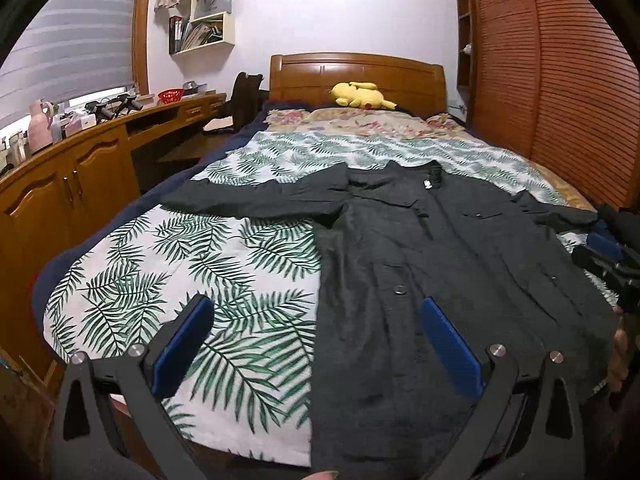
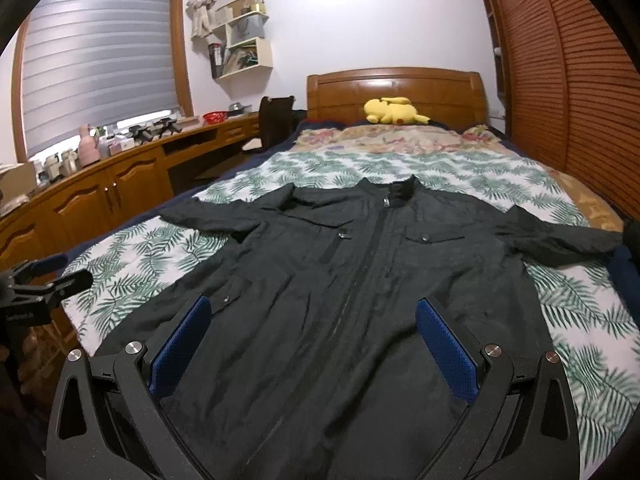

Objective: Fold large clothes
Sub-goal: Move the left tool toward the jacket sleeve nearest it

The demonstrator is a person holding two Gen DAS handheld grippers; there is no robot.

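Leaf-print bedspread [image 2: 580, 320] under a dark jacket [image 2: 360, 280] lying flat, sleeves out; my left gripper [image 1: 316, 320] and right gripper [image 2: 312, 320] hover over its hem, jaws wide, empty.

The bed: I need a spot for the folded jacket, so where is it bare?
Free: leaf-print sheet left of the jacket, and the strip between collar and floral pillows. Crowded: the middle, under the spread jacket; plush toy at the headboard.
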